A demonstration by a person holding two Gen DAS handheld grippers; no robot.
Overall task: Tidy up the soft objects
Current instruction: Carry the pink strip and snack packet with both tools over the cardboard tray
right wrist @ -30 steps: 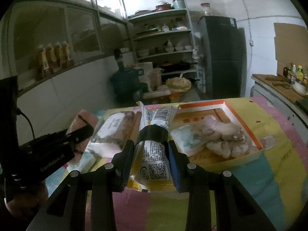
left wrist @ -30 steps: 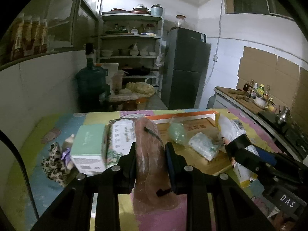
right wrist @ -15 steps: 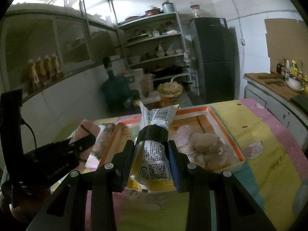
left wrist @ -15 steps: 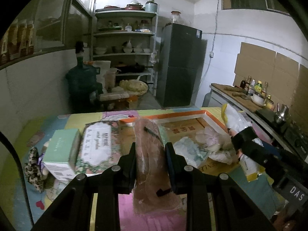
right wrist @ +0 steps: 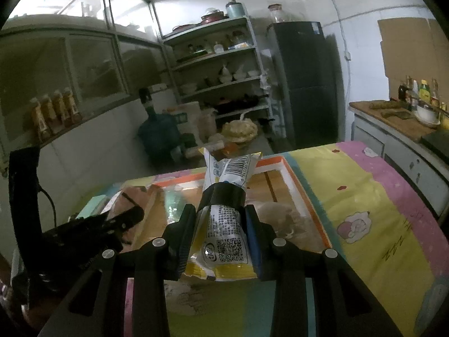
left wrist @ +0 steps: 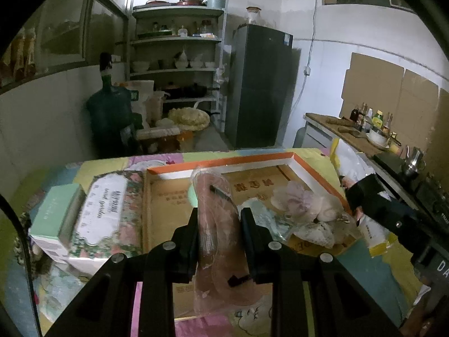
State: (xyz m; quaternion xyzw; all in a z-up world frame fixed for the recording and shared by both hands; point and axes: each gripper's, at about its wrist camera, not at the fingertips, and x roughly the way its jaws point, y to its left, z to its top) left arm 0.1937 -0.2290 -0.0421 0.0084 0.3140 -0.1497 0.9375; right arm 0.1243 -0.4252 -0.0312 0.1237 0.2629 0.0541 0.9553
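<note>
In the left wrist view, the left gripper (left wrist: 219, 224) sits at the bottom centre, its jaws closed partway on a pink bag (left wrist: 217, 219). The bag's long axis runs straight up the frame, its top end pointing away toward the far rim of the cardboard tray (left wrist: 224, 165) in the middle. Inside the tray, right of centre, lies a heap of pale plastic bags (left wrist: 297, 205). A flowered tissue pack (left wrist: 103, 210) and a mint-green box (left wrist: 53, 213) lie to the left of the tray. At the right edge, the right gripper (left wrist: 362, 196) holds a white and yellow packet (left wrist: 348, 160).

In the right wrist view, the right gripper (right wrist: 219, 233) at the bottom centre has its jaws pressed against that packet (right wrist: 227, 219), which stands lengthwise along the fingers, its barcode end pointing up over the tray (right wrist: 294, 179). The left gripper (right wrist: 123, 219) with the pink bag (right wrist: 126, 196) shows at the lower left.
</note>
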